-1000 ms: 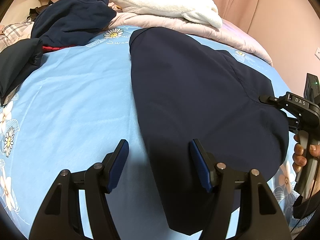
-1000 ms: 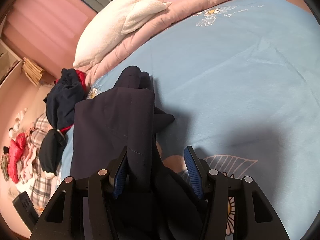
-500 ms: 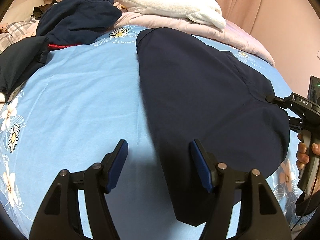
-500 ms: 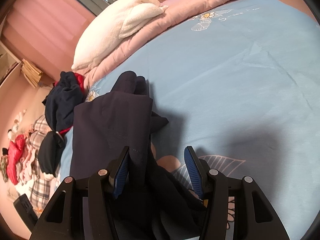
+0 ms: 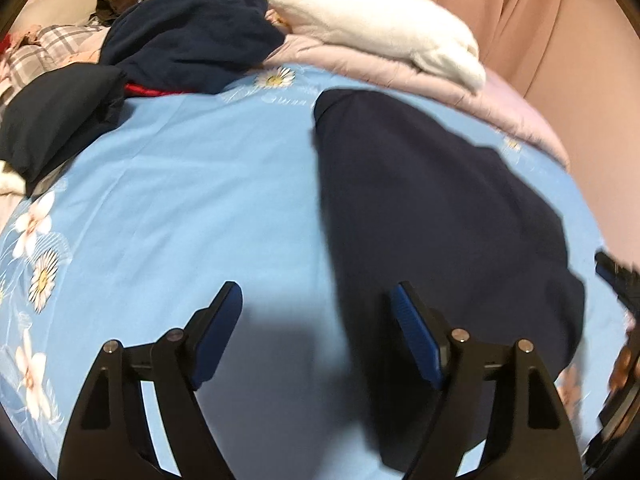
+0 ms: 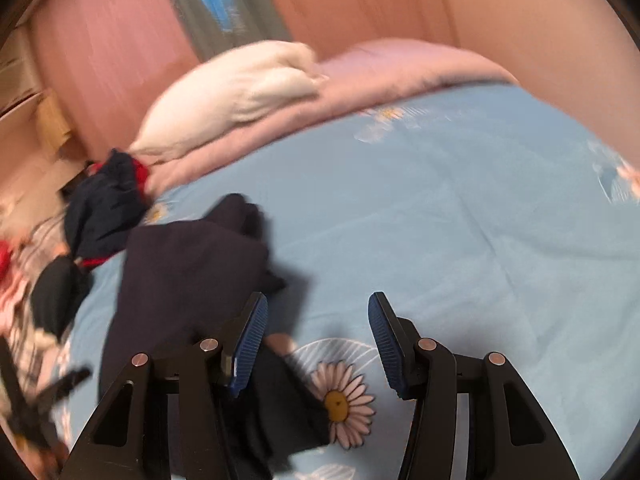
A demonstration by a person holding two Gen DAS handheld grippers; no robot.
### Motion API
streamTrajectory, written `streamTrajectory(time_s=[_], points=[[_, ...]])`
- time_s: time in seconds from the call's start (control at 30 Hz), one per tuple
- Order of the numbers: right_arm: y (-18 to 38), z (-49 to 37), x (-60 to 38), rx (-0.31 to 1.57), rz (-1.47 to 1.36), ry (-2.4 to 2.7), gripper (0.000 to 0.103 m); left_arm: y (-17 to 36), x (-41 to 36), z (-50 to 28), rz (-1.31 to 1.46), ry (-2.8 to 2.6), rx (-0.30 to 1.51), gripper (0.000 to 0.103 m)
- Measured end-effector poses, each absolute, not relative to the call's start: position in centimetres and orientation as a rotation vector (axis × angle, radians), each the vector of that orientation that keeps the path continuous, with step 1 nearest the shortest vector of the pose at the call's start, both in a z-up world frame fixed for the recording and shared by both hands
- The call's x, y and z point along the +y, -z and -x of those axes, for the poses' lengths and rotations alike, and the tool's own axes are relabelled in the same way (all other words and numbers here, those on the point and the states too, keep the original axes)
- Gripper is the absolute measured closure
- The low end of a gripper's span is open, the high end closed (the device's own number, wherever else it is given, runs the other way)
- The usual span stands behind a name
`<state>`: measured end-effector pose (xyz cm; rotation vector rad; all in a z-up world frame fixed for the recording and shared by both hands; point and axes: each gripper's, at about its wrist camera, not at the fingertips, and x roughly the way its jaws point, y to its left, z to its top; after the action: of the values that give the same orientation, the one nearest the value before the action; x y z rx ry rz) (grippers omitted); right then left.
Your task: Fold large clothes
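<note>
Navy garment [image 5: 440, 216] lies flat on the blue bedsheet [image 5: 192, 208]. Left gripper [image 5: 316, 320] is opening, empty, the garment's edge under its right finger. Right gripper [image 6: 316, 336] stands apart, empty, the garment beside its left finger.

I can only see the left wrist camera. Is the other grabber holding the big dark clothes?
Observer: No. In the right wrist view the right gripper has its jaws apart, and neither pad presses on the dark garment.
Operator: What's under it then?
Observer: A daisy print on the blue sheet, with a corner of the garment lying beside it.
Operator: Is the garment all flat from that side?
Observer: No, its far end looks bunched up.
</note>
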<state>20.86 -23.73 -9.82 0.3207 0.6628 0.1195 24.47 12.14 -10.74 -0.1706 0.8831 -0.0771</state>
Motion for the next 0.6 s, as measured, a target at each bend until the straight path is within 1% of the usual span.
streamTrajectory(time_s=[0.03, 0.13, 0.17, 0.2, 0.23, 0.3, 0.33, 0.37, 0.4, 0.53, 0.6], points=[[9.8, -20.6, -23.0, 0.661, -0.303, -0.168, 0.050, 10.5, 11.8, -24.8, 0.177, 0.093, 0.874, 0.025], [10.3, -20.0, -20.8, 0.660, -0.249, -0.320, 0.050, 9.9, 9.9, -27.2, 0.178, 0.148, 0.854, 0.030], [10.6, -19.9, -20.1, 0.659, -0.234, -0.359, 0.053, 9.7, 9.3, -27.8, 0.173, 0.159, 0.837, 0.039], [10.9, -19.8, -19.4, 0.659, -0.215, -0.394, 0.056, 9.6, 9.0, -28.4, 0.165, 0.164, 0.828, 0.045], [11.1, -19.8, -19.0, 0.659, -0.201, -0.417, 0.062, 9.6, 8.4, -29.3, 0.155, 0.173, 0.821, 0.047], [11.6, -19.8, -18.2, 0.654, -0.164, -0.449, 0.064, 10.1, 7.8, -31.0, 0.149, 0.172, 0.832, 0.056], [11.8, -19.7, -17.8, 0.654, -0.145, -0.469, 0.068, 10.6, 7.6, -32.0, 0.142, 0.171, 0.853, 0.059], [12.2, -19.9, -17.5, 0.664, -0.122, -0.476, 0.070, 11.2, 7.4, -33.0, 0.140, 0.167, 0.882, 0.067], [12.5, -20.0, -17.4, 0.677, -0.100, -0.468, 0.070, 11.7, 7.4, -33.6, 0.142, 0.161, 0.907, 0.069], [14.7, -21.4, -16.9, 0.767, -0.030, -0.421, 0.072, 14.2, 8.3, -36.6, 0.178, 0.133, 1.006, 0.069], [15.6, -22.4, -17.3, 0.805, -0.056, -0.418, 0.072, 14.6, 8.5, -37.2, 0.174, 0.143, 1.029, 0.070]])
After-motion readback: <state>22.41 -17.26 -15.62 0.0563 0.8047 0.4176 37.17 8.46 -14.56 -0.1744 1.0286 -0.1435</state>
